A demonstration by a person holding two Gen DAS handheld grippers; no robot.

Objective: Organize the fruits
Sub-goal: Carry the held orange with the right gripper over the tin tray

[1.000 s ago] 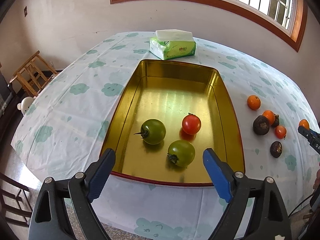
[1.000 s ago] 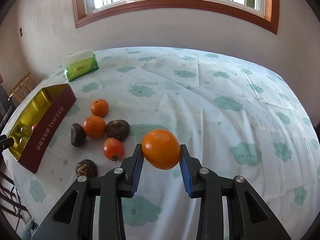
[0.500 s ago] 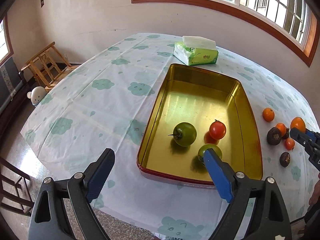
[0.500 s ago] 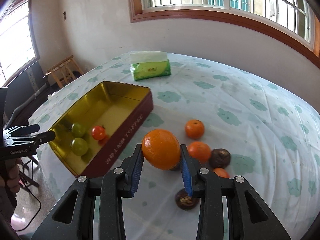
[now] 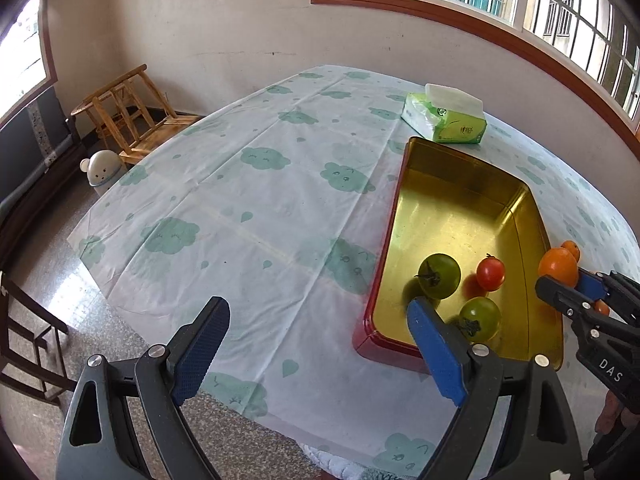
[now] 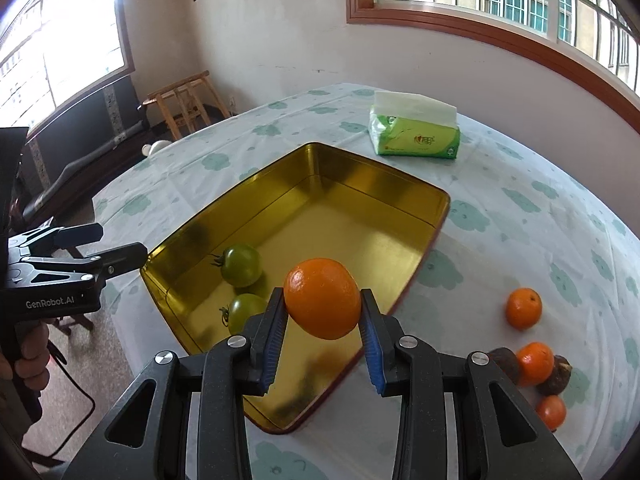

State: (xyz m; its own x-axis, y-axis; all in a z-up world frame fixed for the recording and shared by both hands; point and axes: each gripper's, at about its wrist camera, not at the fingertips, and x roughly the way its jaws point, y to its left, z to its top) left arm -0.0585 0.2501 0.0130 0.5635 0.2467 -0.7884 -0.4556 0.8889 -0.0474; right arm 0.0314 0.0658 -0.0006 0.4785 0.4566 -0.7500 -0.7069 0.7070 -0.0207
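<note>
My right gripper (image 6: 323, 322) is shut on an orange (image 6: 322, 298) and holds it above the near part of the gold tin tray (image 6: 372, 184). The tray (image 5: 460, 160) holds two green tomatoes (image 5: 439, 276) (image 5: 480, 319) and a red tomato (image 5: 491, 273). My left gripper (image 5: 316, 344) is open and empty over the tablecloth, left of the tray. The held orange also shows in the left wrist view (image 5: 557, 267). Loose on the cloth right of the tray lie two oranges (image 6: 523, 308) (image 6: 535, 362), a small red tomato (image 6: 552, 412) and dark brown fruits (image 6: 558, 374).
A green tissue pack (image 6: 414, 128) lies beyond the tray. A wooden stool (image 5: 128, 116) and a white bear-shaped bin (image 5: 102, 166) stand on the floor past the table's left edge. A dark chair (image 5: 28, 340) stands at near left.
My right gripper has carried the orange left, from beside the loose fruits to over the tray. My left gripper has swung left, away from the tray.
</note>
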